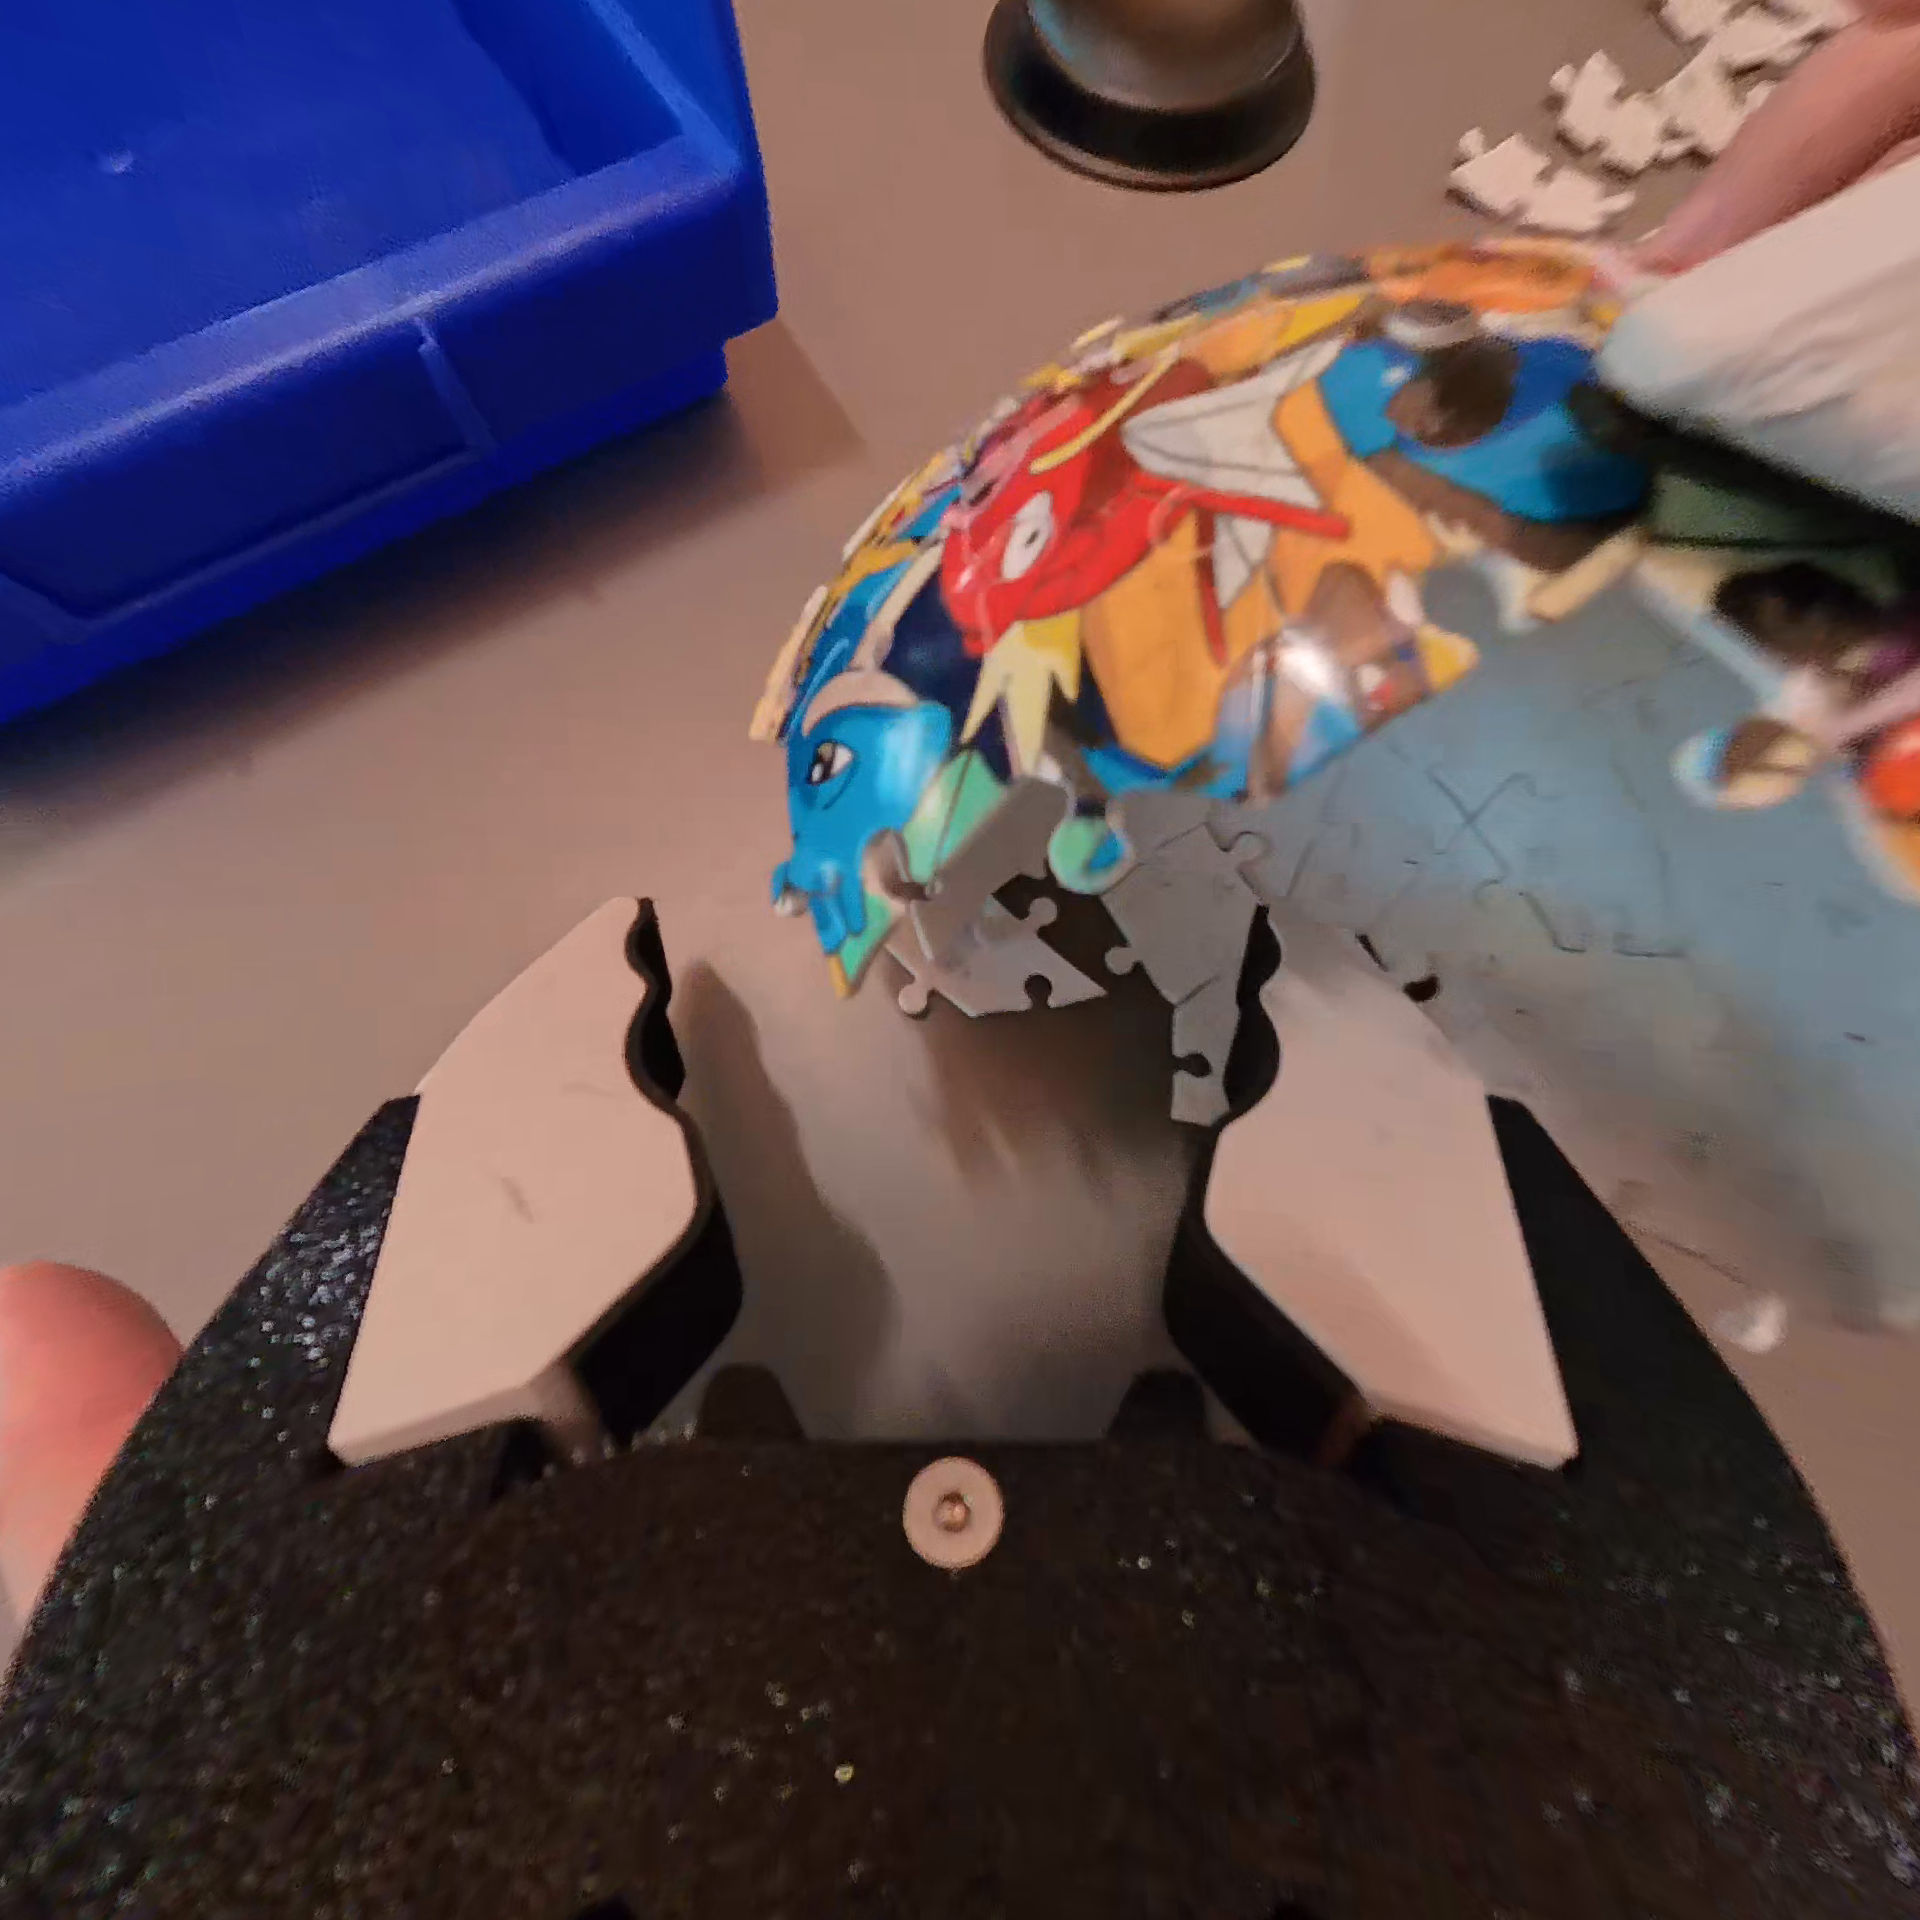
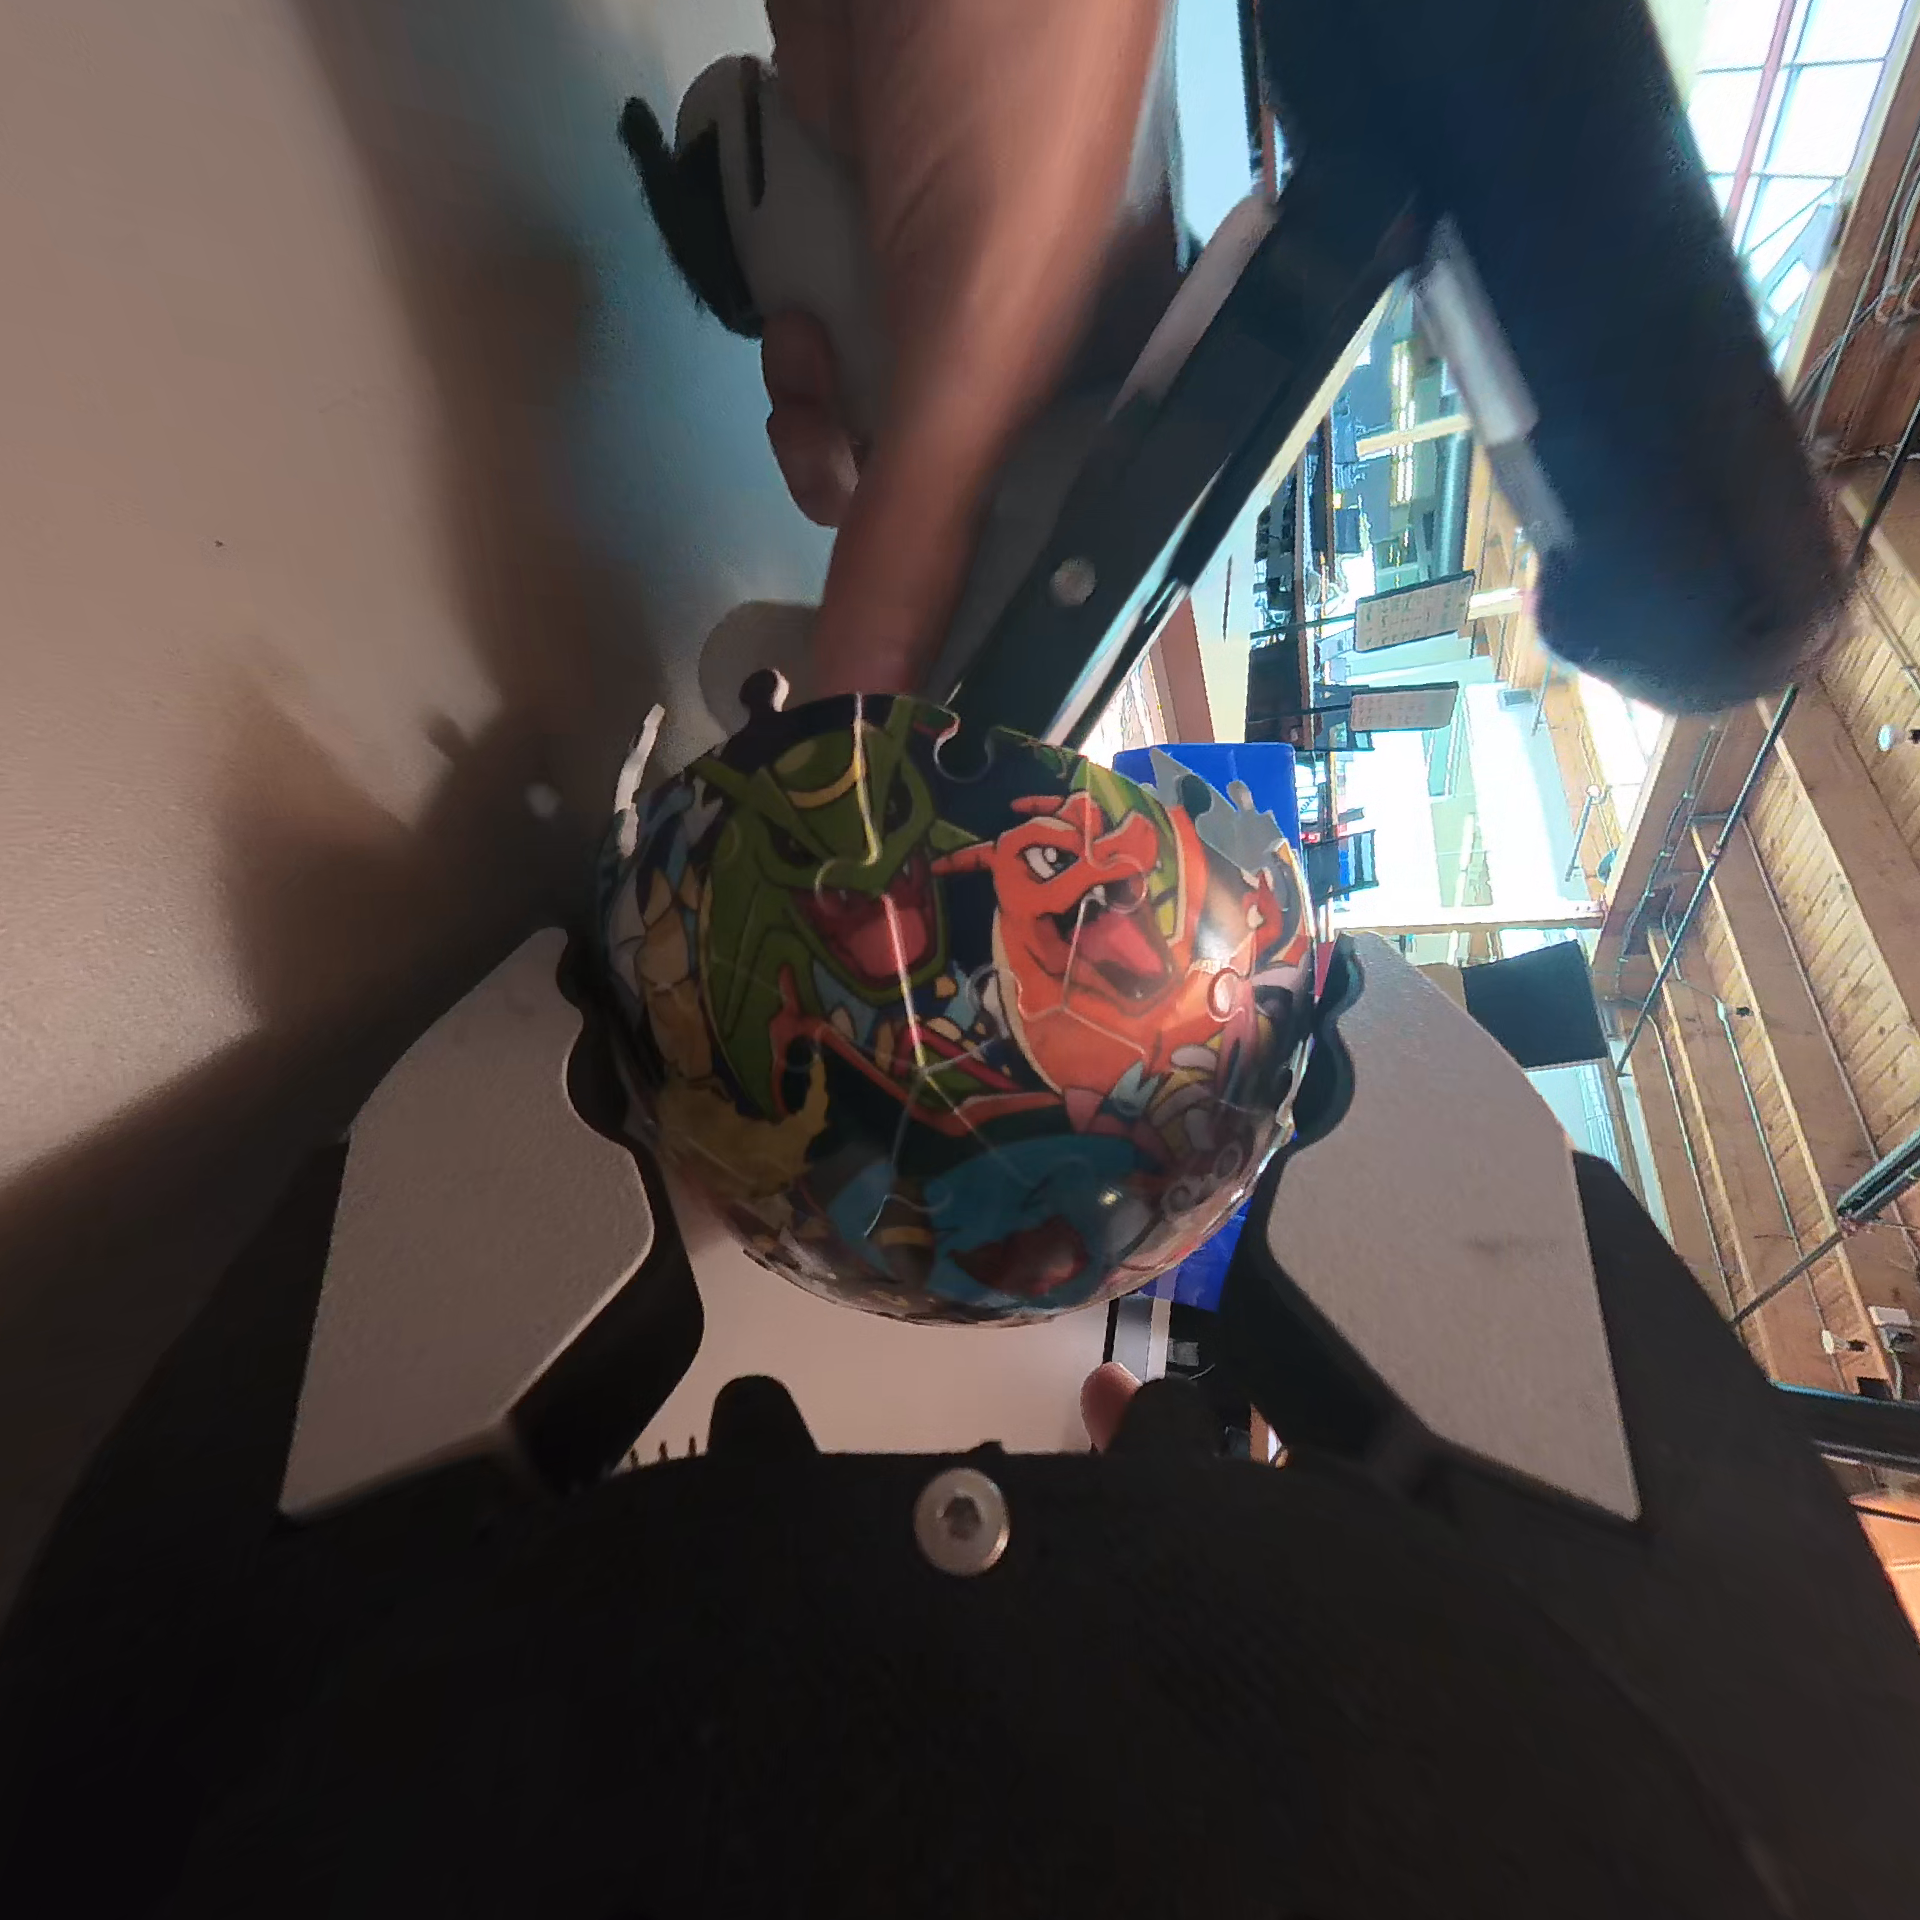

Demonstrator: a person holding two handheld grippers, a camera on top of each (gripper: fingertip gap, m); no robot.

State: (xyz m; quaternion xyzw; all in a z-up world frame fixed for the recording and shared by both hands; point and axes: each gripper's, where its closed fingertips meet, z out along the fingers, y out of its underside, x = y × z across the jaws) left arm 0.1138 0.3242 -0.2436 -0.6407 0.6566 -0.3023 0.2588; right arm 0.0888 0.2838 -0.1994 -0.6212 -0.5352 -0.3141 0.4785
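A partly built round jigsaw shell (image 1: pixel 1195 582) with bright cartoon creatures hangs above the table, its grey inner side (image 1: pixel 1558 862) showing. My left gripper (image 1: pixel 951 966) is open and empty just below the shell's ragged edge. Loose grey edge pieces (image 1: pixel 1205 997) lie against its right fingertip. My right gripper (image 2: pixel 961 987) is shut on the shell (image 2: pixel 956 1008), one finger on each side. One white finger of the right gripper (image 1: pixel 1787 343) shows at the shell's upper right in the left wrist view. A hand (image 2: pixel 935 364) reaches in beyond the shell.
A blue plastic bin (image 1: pixel 312 312) stands at the upper left of the tan table (image 1: pixel 312 987). A black round base (image 1: pixel 1148 94) sits at the far edge. Several loose white puzzle pieces (image 1: pixel 1579 135) lie at the upper right. A thumb (image 1: pixel 62 1382) rests beside my left gripper.
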